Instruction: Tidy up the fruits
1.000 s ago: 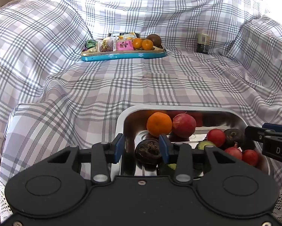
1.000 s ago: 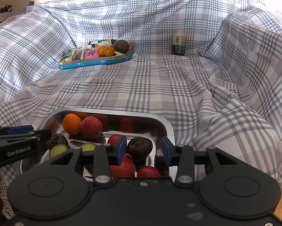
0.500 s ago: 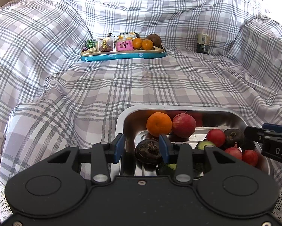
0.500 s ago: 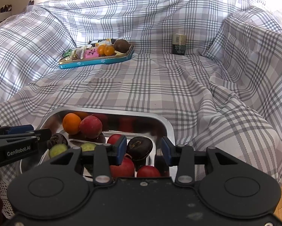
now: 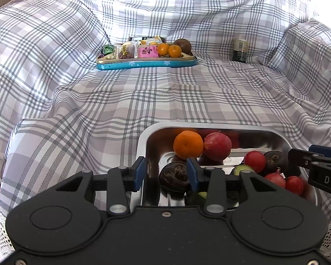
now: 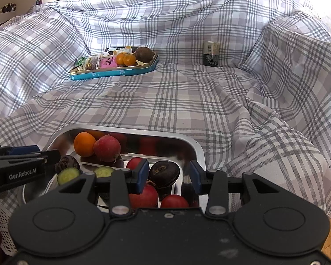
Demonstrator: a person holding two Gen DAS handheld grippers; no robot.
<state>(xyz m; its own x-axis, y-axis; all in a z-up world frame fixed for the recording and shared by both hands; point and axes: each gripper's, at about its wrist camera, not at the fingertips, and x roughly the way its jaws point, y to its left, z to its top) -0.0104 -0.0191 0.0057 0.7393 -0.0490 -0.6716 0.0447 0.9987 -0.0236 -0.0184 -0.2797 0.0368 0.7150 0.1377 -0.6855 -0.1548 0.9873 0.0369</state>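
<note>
Both grippers are hanging over the near end of a steel tray [image 5: 212,125] sitting on the plaid sheet [image 5: 121,101]. The left gripper [image 5: 166,172] is sitting with its blue pads parted; the tray's left wall is between them, and a dark wrinkly fruit [image 5: 174,176] is lying right by the inner pad, but I honestly can't tell if the pads are pinching anything. Same deal with the right gripper [image 6: 168,174]: pads parted, another dark fruit [image 6: 164,174] showing in the gap along with the tray's right wall, and whether it's gripping or just hovering I can't tell.

Inside the tray, reddish round fruits [image 6: 142,195] are lying just in front of the right gripper, two pale green slices [image 6: 68,175] are lying toward the left side, and at the far end an orange [image 5: 188,144] is touching a bigger red fruit [image 5: 217,146].

Further back on the sheet, well apart from the steel tray, a blue tin tray [image 5: 143,63] is holding wrapped snacks [image 5: 146,52], two small oranges [image 5: 168,49] and a brown fruit [image 5: 183,45]. Off to its right a dark jar [image 5: 240,50] is standing upright near the back fold
</note>
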